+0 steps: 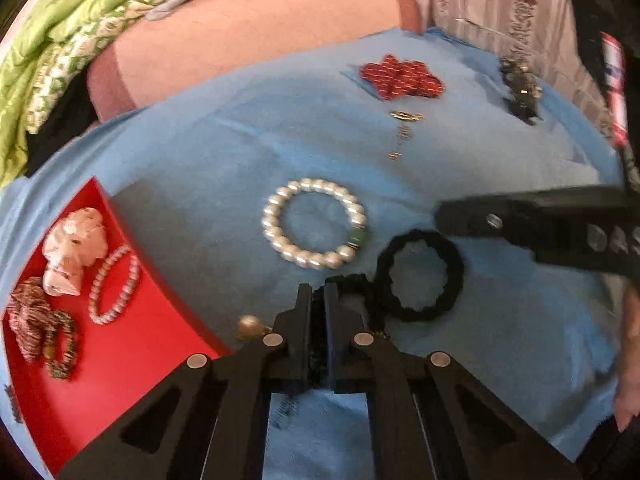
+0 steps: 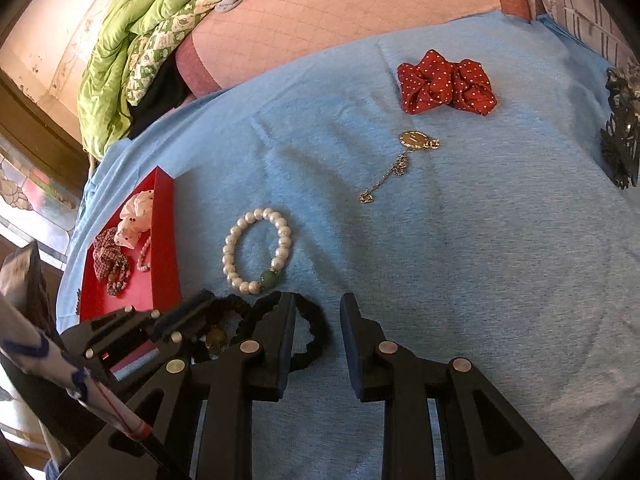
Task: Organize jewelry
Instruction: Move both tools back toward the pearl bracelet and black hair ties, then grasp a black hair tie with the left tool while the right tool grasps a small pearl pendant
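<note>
My left gripper (image 1: 318, 294) is shut on a black hair tie (image 1: 344, 280) on the blue cloth (image 1: 200, 152); it also shows in the right wrist view (image 2: 188, 310). A second black hair tie (image 1: 420, 276) lies beside it, under my right gripper's left finger (image 2: 276, 320). My right gripper (image 2: 318, 308) is open and empty. A pearl bracelet with a green bead (image 1: 314, 224) (image 2: 256, 250) lies just beyond. The red tray (image 1: 132, 344) (image 2: 162, 220) at the left holds scrunchies and bracelets.
A red dotted scrunchie (image 2: 446, 82) (image 1: 400, 76), a gold pendant chain (image 2: 404, 156) (image 1: 402, 128) and a dark ornate clip (image 2: 622, 136) (image 1: 520, 88) lie farther back on the cloth. A small gold piece (image 1: 248, 324) lies by my left gripper. Green bedding (image 2: 132, 52) is at the back left.
</note>
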